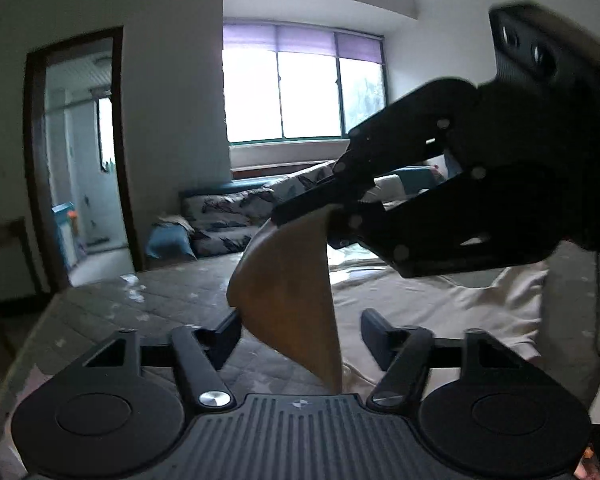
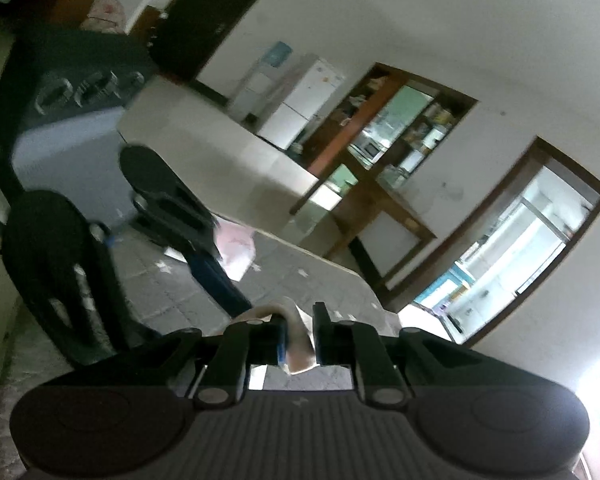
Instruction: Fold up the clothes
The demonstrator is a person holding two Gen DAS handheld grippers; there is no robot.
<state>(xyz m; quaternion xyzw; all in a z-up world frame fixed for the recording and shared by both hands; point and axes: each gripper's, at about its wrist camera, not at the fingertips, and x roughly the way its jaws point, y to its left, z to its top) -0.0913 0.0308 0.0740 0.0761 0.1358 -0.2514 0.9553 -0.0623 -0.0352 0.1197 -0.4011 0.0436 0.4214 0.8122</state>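
A: While the right gripper (image 1: 320, 216) pinches a corner of the tan garment (image 1: 292, 304) and holds it up, where's the rest of the cloth?

B: It hangs as a curved flap from the right's tips, straight down toward the bed (image 1: 120, 300). The right wrist view shows a bunch of pale cloth (image 2: 298, 340) between narrow jaws; the pads look to be on it, so I'd call it gripped.

A: Left gripper (image 1: 300, 332)?

B: Jaws about half wide, nothing pressed. The flap's lower edge drops between the two fingers without touching either pad, as far as I can tell.

A: So which hand is nearer the free edge?

B: Left, clearly. The flap's long axis runs top to bottom, so the left fingers straddle it crosswise. Judging by that, closing there would catch the lower part.

A: Room to move?

B: More cream fabric (image 1: 440, 304) lies spread on the bed to the right; bare quilted mattress to the left, its near corner and edge close. Sofa (image 1: 228, 216) sits well behind.
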